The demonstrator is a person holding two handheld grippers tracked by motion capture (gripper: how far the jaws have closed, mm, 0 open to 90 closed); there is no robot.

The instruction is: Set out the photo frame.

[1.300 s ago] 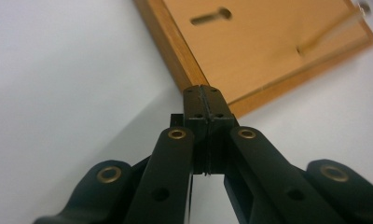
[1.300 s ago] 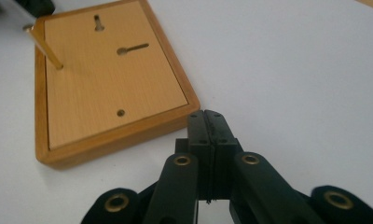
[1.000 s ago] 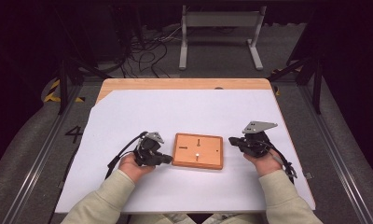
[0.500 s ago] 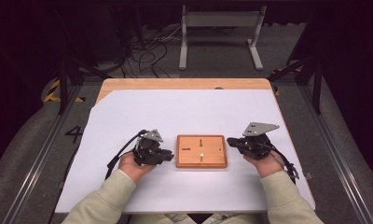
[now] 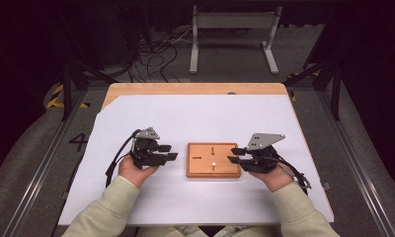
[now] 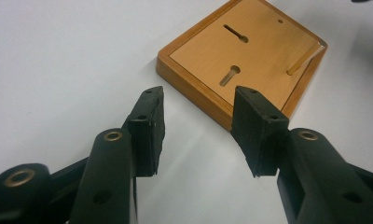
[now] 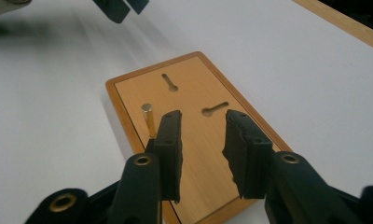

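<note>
Wooden and orange-brown, a small flat board (image 5: pixel 213 160) lies on the white sheet (image 5: pixel 200 118) that covers the table, near the person's edge and between the two grippers. Its raised rim frames a paler inset panel cut with keyhole-shaped slots (image 6: pixel 231 75), and a short brass-coloured pin (image 7: pixel 149 121) stands upright from the panel (in the left gripper view it appears as a thin rod near the far edge). The left gripper (image 5: pixel 167 152), held in the person's left hand (image 5: pixel 134 170), sits just beside the board's left side; its jaws are spread wide with nothing between them, and they are apart from the board's near corner. The right gripper (image 5: pixel 234 154), held in the right hand (image 5: pixel 277 177), is at the board's right edge, its jaws parted and empty, hanging over the panel with the pin just beside one jaw.
</note>
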